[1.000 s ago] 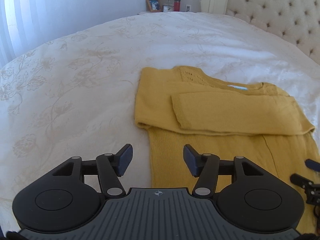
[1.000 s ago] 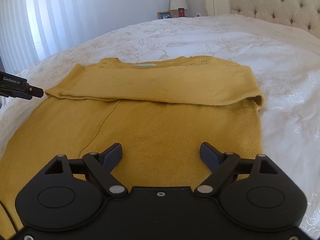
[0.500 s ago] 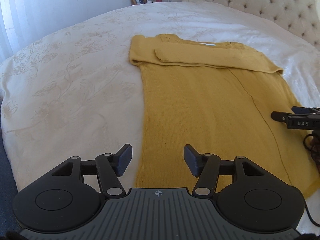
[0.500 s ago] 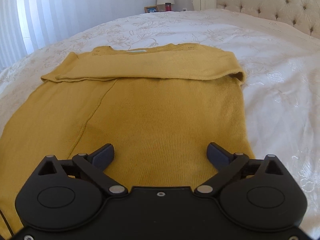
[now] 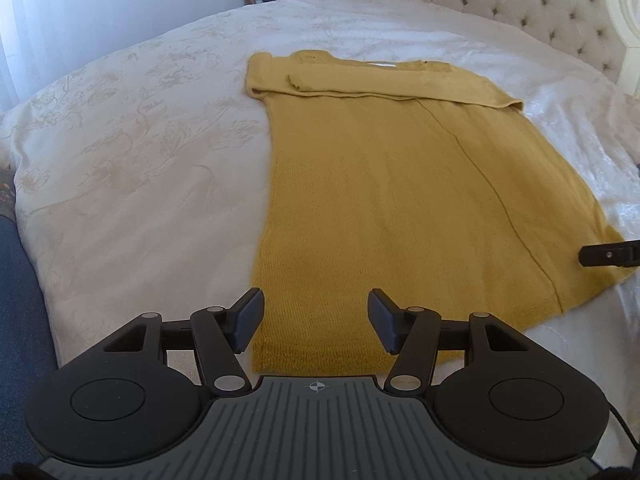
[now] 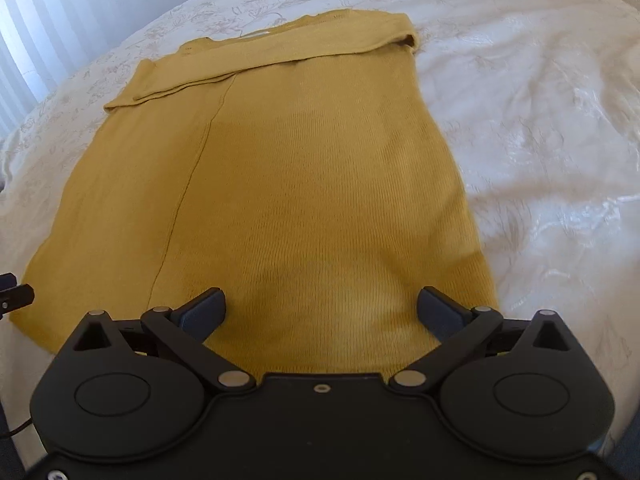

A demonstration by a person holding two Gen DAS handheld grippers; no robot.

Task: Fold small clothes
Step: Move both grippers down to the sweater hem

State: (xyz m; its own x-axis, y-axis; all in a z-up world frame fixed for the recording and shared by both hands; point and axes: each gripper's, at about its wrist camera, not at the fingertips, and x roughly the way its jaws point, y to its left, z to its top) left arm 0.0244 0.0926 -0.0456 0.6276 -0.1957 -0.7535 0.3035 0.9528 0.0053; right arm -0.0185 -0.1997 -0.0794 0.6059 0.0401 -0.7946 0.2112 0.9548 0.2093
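I have the yellow sweater [image 5: 400,208] lying flat on the bed [image 5: 132,152], sleeves folded across its top toward 12 o'clock, hem toward 6. My left hand-held gripper [image 5: 316,322] hangs released over the hem's left corner, nothing between its fingers. My right hand-held gripper [image 6: 322,312] is spread wide and empty above the hem near the right side edge. Bare bedding runs open at 9 o'clock of the sweater and at 3 o'clock; the headboard [image 5: 500,4] stands beyond at 1 o'clock
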